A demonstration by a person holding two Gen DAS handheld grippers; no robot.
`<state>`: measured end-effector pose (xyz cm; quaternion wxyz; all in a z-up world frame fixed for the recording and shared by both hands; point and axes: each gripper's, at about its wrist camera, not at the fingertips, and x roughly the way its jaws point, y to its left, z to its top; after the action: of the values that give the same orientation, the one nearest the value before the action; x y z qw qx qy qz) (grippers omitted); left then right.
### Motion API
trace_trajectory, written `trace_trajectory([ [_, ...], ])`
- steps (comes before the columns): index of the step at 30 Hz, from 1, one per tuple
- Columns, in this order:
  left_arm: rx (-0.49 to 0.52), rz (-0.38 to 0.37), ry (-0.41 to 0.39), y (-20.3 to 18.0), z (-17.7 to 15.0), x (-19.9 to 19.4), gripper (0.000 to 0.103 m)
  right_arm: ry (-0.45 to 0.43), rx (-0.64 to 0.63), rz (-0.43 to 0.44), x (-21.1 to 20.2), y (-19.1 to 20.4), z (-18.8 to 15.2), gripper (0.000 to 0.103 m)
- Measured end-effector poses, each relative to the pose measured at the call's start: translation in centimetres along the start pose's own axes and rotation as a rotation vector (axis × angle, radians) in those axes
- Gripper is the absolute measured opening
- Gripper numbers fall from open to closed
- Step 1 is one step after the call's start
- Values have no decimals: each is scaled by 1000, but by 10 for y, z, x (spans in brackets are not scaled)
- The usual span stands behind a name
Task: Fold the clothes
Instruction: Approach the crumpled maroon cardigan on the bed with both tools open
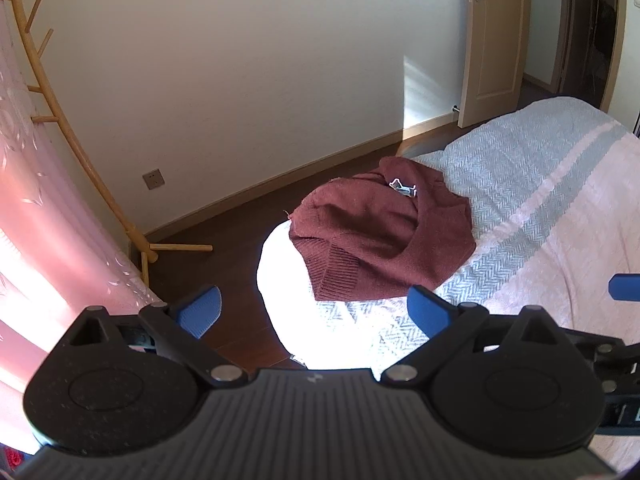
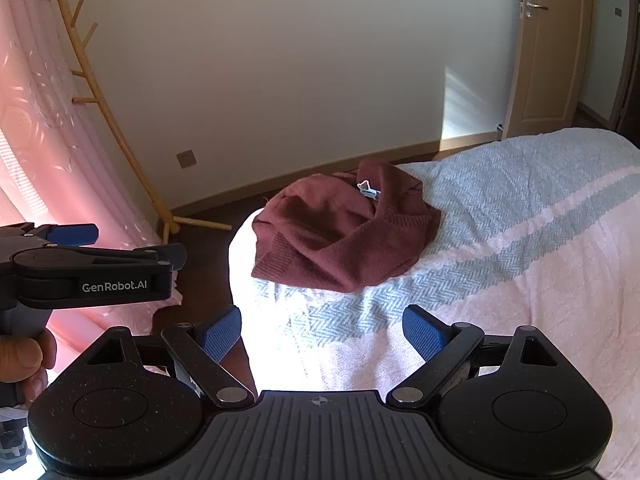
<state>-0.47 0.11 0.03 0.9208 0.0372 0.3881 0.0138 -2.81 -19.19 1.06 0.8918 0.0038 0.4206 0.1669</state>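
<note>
A maroon knitted sweater (image 1: 380, 236) lies crumpled in a heap near the corner of the bed, with a white tag at its collar; it also shows in the right wrist view (image 2: 344, 232). My left gripper (image 1: 316, 308) is open and empty, held short of the sweater over the bed corner. My right gripper (image 2: 322, 334) is open and empty, also short of the sweater. The left gripper (image 2: 132, 244) shows from the side at the left of the right wrist view, held by a hand. A blue fingertip (image 1: 624, 287) of the right gripper shows at the right edge of the left wrist view.
The bed (image 1: 540, 208) has a pink and grey-blue herringbone blanket, sunlit at its corner. Dark wooden floor lies to the left. A wooden coat rack (image 1: 60, 120) and pink curtain (image 1: 24, 208) stand at left. A door (image 1: 492, 40) is open at the back right.
</note>
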Motion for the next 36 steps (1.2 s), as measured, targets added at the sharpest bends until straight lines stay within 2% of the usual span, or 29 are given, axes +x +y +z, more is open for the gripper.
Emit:
trace_trajectory([
  [3, 7, -11, -10, 1, -4, -4, 98, -7, 0, 1, 0, -3, -1, 90],
  [8, 27, 11, 35, -13, 4, 4, 98, -18, -2, 1, 0, -7, -2, 90],
  [16, 66, 32, 23, -30, 6, -7, 98, -10, 22, 7, 1, -15, -3, 90],
  [36, 59, 34, 26, -37, 6, -7, 98, -7, 35, 12, -3, -24, -3, 90],
])
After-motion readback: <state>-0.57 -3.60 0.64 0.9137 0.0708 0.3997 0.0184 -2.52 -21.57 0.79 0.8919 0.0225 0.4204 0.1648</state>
